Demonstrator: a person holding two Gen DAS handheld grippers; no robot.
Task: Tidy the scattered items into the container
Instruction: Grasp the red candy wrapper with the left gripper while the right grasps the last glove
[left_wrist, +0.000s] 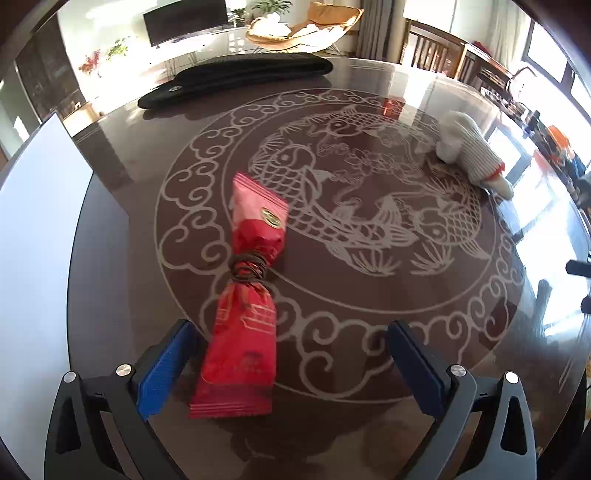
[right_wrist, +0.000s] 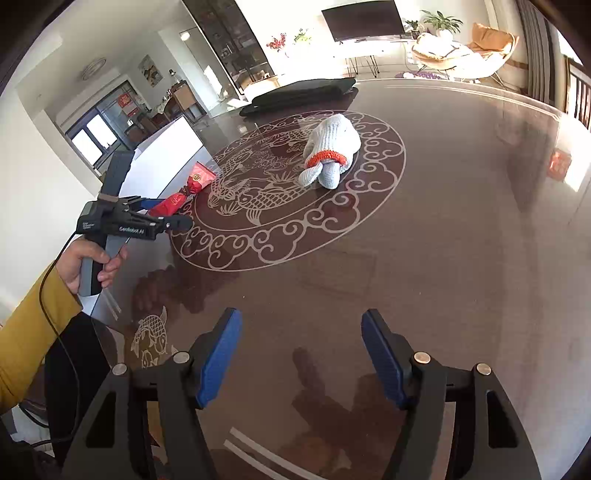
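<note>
Left wrist view: left gripper (left_wrist: 288, 365) fingers spread wide around red packet (left_wrist: 240, 332).

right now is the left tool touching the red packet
Cannot tell. In the left wrist view the left tool is open around the red packet; its near finger sits right beside the wrapper, with no plain gap or contact.
</note>
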